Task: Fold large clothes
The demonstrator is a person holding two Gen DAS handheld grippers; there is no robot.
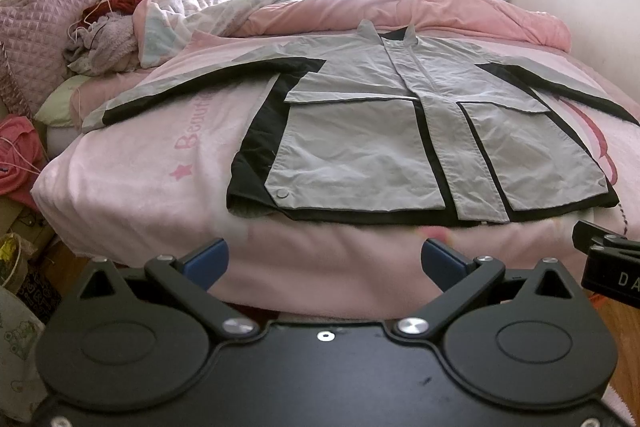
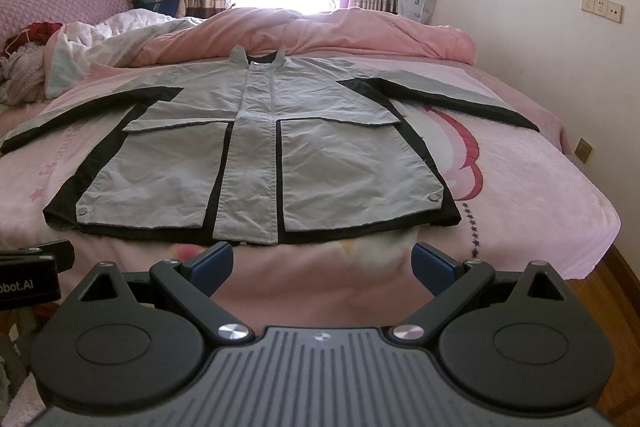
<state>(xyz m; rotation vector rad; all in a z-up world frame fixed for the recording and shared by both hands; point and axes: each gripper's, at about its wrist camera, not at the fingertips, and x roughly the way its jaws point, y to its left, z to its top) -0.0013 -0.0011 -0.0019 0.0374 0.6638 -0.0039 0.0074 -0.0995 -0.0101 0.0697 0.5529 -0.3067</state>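
A grey-and-black jacket (image 2: pixel 256 155) lies flat and face up on the pink bedsheet (image 2: pixel 520 195), sleeves spread out to both sides, collar toward the rumpled pink duvet (image 2: pixel 360 31). Left gripper (image 1: pixel 324 263) and right gripper (image 2: pixel 322 263) hover before the hem, jaws wide apart, holding nothing

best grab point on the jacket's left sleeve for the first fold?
Probably the cuff end of the left sleeve. The jacket lies flat, face up, sleeves spread, so the cuff is a free edge on the pink sheet. Bring the open left gripper in low from the outer side and pinch across the cuff.
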